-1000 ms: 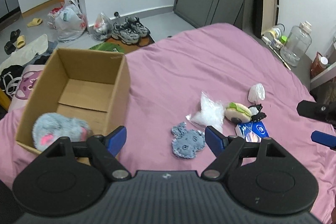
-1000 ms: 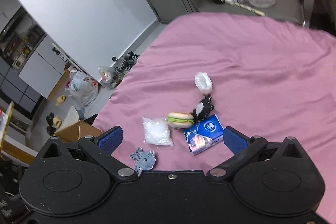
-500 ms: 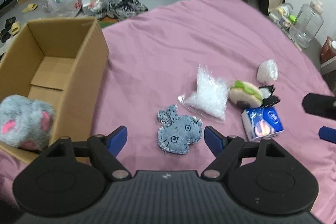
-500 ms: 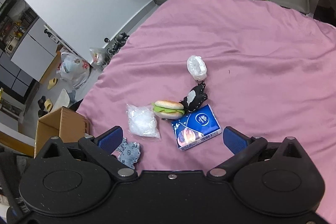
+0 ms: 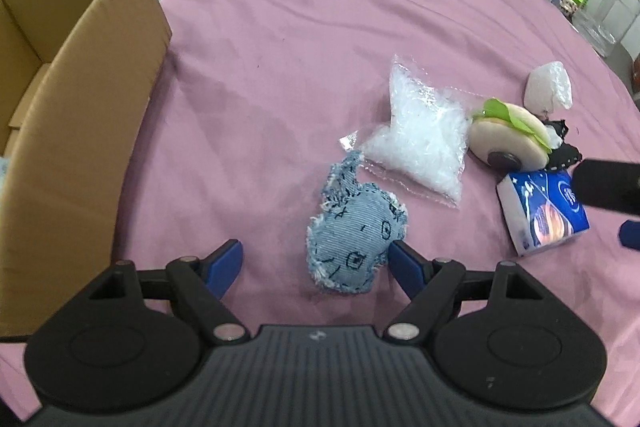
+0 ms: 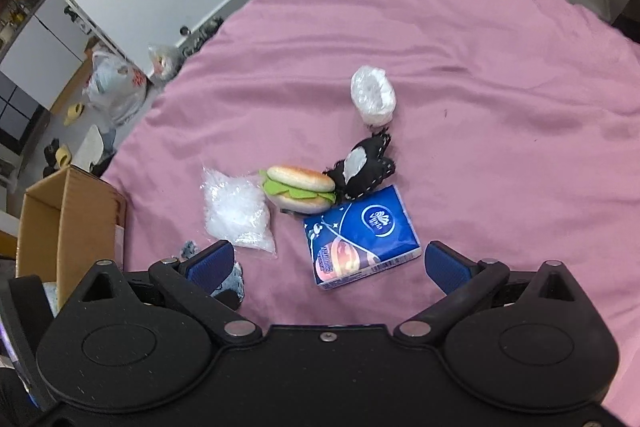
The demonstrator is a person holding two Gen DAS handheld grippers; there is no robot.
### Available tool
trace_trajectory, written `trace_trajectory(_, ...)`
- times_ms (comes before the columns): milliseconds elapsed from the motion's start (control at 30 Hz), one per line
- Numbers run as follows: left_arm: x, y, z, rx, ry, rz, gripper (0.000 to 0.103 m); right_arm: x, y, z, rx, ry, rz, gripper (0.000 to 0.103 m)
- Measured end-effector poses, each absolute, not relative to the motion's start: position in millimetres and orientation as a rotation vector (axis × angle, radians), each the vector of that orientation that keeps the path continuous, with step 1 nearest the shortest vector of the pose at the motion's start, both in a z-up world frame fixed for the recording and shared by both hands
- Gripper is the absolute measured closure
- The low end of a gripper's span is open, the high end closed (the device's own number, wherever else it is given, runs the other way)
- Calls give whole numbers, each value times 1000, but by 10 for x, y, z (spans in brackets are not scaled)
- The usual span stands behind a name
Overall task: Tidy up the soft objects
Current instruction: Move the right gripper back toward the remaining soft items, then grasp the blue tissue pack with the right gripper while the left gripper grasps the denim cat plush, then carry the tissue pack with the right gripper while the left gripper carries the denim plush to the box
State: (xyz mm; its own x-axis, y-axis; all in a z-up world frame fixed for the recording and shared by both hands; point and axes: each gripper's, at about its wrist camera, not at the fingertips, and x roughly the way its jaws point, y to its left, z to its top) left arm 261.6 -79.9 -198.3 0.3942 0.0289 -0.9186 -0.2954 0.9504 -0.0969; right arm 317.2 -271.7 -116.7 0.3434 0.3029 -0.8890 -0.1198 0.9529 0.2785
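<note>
A blue denim toy lies on the pink bed, partly between the open jaws of my left gripper, with the right fingertip against its edge. Beyond it lie a clear bag of white stuffing, a burger plush, a black plush, a white wrapped bundle and a blue tissue pack. My right gripper is open and empty, just in front of the tissue pack. The denim toy peeks out behind its left finger.
An open cardboard box stands on the bed at the left; it also shows in the right wrist view. The pink sheet stretches far right. Bottles and jars stand beyond the bed's right edge. Bags and shoes lie on the floor.
My left gripper has moved away from the box, forward and down to the denim toy. My right gripper has moved closer to the tissue pack. Both stayed open.
</note>
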Motion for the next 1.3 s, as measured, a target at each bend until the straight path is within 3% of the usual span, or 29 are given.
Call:
trace_trajectory(100, 2636, -830, -1966, -246, 1133, 173, 38, 3230, -2692, -1258, 154, 1212, 267, 0)
trace_trajectory(167, 2657, -843, -1944, -264, 1133, 129, 62, 3276, -2701, -1313, 154, 1231, 261, 0)
trace_trajectory(233, 2679, -855, -1912, -271, 1136, 112, 70, 3311, -2739, -1342, 163, 1237, 255, 0)
trace_trajectory(433, 2673, -772, -1802, -319, 1114, 93, 82, 3373, -2877, -1434, 195, 1270, 214, 0)
trace_trajectory(733, 2532, -603, -1556, -365, 1070, 83, 86, 3274, -2576, -1521, 21, 1275, 224, 2)
trace_trajectory(767, 2513, -585, -1527, -369, 1064, 83, 86, 3260, -2552, -1537, -9, 1267, 219, 5)
trace_trajectory(833, 2457, -556, -1452, -374, 1051, 83, 86, 3235, -2514, -1570, -59, 1270, 215, 27)
trace_trajectory(867, 2450, -538, -1421, -376, 1045, 83, 86, 3227, -2500, -1568, -87, 1270, 206, 31)
trace_trajectory(1300, 1976, -113, -892, -382, 937, 134, 86, 2894, -2473, -1059, -23, 1160, 269, 31)
